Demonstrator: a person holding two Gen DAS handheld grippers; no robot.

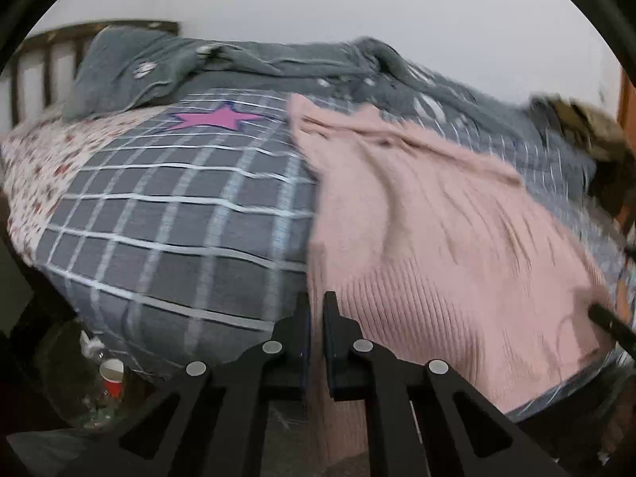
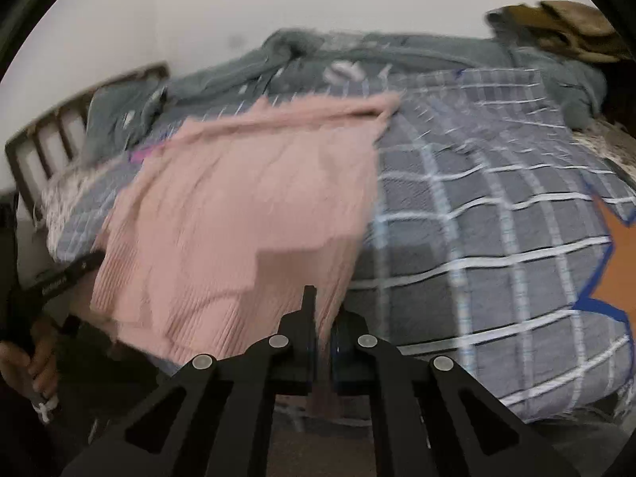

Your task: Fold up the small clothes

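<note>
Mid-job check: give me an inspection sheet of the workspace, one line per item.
Surface: bed under a grey checked quilt with a pink star.
Job's things: pink knit sweater spread on the quilt, its ribbed hem at the near edge.
Clutter: grey blanket bunched at the far side; brown bundle at a far corner; red cup below the bed.
Grippers: left claw and right claw each shut on the sweater's hem.
Cables: nothing seen.
Surroundings: plain wall, slatted headboard.

Left hand-held gripper point(image 1: 317, 310) clamped on pink ribbed knit sweater point(image 1: 437, 246).
Sweater spread over grey checked bed cover point(image 1: 179, 214); image blurred.
</note>
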